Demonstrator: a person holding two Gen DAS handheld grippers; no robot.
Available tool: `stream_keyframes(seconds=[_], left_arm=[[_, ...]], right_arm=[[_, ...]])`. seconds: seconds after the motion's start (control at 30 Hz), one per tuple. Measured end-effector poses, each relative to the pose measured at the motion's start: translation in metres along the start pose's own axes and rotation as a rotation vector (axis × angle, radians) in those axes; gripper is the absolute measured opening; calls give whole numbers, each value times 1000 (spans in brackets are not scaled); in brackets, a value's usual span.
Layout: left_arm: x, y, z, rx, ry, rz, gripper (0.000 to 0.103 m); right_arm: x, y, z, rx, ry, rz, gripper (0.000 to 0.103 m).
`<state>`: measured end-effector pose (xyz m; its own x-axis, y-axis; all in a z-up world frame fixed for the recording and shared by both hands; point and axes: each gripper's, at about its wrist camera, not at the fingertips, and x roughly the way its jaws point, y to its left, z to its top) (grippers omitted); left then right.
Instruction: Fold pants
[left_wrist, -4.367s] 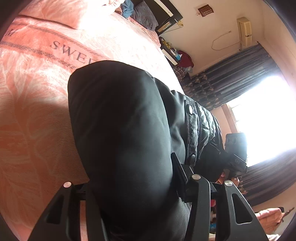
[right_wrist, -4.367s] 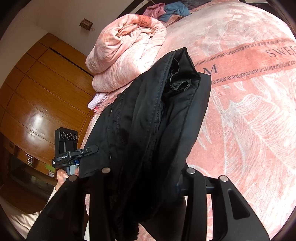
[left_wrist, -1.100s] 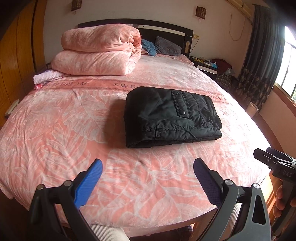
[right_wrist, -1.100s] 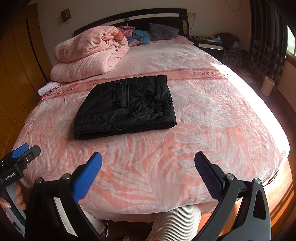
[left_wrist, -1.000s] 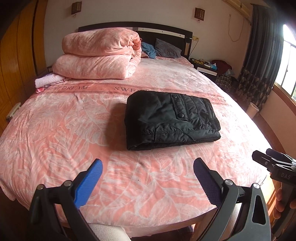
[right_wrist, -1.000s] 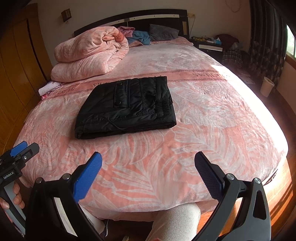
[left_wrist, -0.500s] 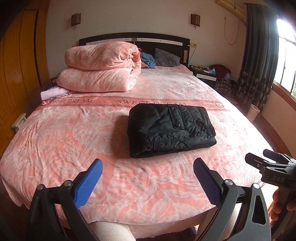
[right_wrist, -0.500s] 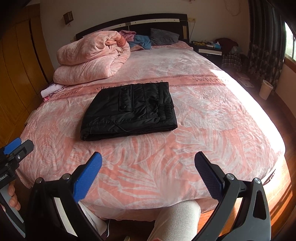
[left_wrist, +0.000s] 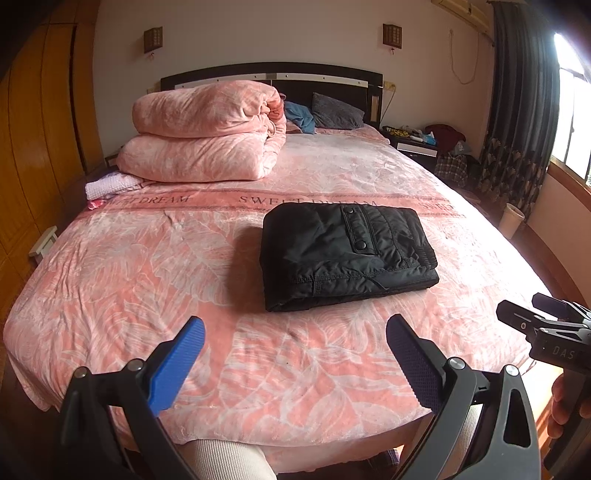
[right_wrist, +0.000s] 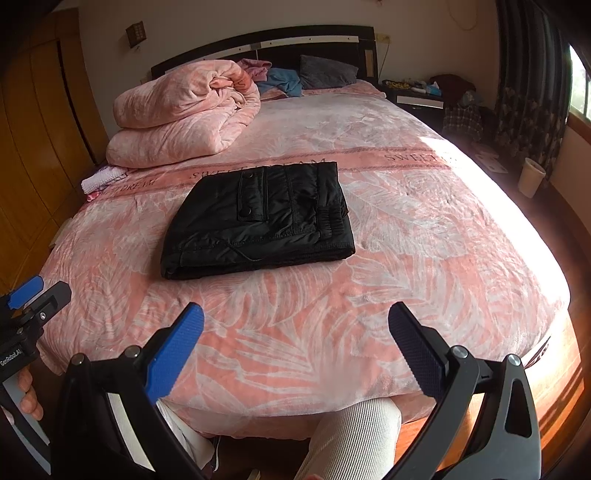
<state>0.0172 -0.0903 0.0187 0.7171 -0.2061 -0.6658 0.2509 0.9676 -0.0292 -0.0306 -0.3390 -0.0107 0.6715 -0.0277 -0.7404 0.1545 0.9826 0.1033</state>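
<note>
Black pants (left_wrist: 345, 254) lie folded on my bed (left_wrist: 147, 266); padded, soft, probably slippery. I'd grip the stacked near edge. Left gripper (left_wrist: 295, 354) and right gripper (right_wrist: 295, 339) spread, empty.

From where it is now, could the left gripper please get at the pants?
Probably yes: the left gripper is open and the bedspread between it and the folded pants is bare, though it would have to move forward.

Black pants (left_wrist: 343, 254) fold hides under layers, covers part of "SWEET DREAM" lettering on bedspread (left_wrist: 184, 266). Right gripper (left_wrist: 546, 325) cropped at 3 o'clock edge, left-wrist view. Nightstand (left_wrist: 413, 142) clutter at 1 o'clock too small to tell.
</note>
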Motion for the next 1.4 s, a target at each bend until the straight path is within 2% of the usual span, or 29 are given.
stream_keyframes(seconds=[1.4], left_arm=[[9, 3, -3, 6, 18, -3, 99]], right_arm=[[4, 0, 2, -5, 2, -1, 100]])
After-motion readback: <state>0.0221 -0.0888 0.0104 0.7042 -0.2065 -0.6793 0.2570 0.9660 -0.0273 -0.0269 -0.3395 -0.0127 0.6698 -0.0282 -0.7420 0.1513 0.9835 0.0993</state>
